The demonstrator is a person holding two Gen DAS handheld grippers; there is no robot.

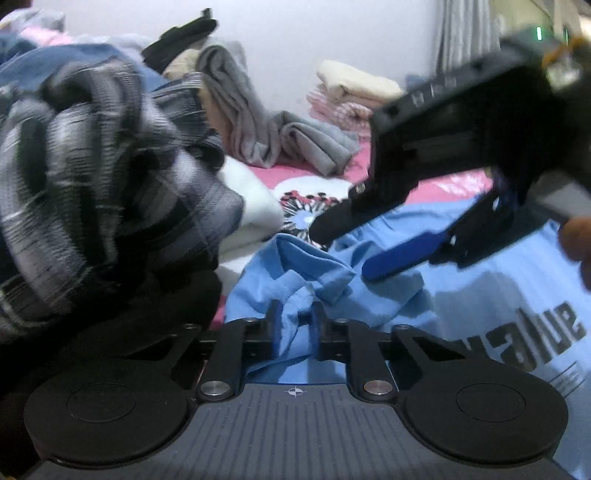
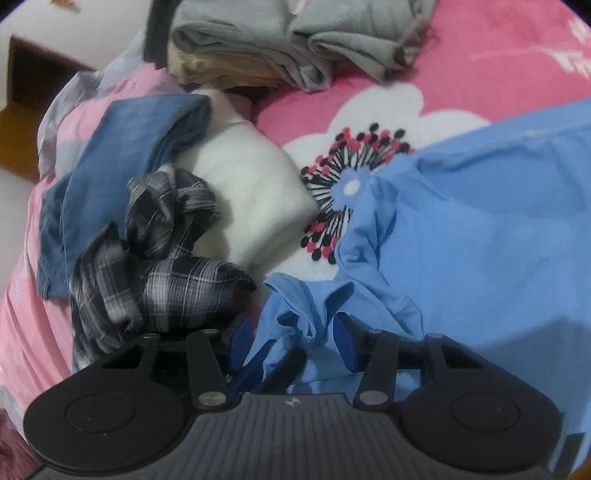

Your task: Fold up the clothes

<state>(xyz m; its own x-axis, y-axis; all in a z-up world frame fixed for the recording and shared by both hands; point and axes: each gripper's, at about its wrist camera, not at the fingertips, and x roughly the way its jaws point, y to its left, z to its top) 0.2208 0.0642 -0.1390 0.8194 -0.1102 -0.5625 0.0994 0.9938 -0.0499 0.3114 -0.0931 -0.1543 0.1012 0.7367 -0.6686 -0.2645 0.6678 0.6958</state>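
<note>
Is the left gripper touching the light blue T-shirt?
Touching. The left wrist view shows the left gripper with its jaws closed on a bunched fold of the light blue T-shirt.

The left gripper [image 1: 294,320] has a ribbed dark-grey body with a small white crosshair mark at its front edge. Beside that mark sit two silver pivot screws; black link arms run from them, and round black discs flank the body. The right gripper [image 2: 291,338] is built alike, with blue finger pads [image 2: 347,341]. From outside it shows a green light [image 1: 538,33].
</note>
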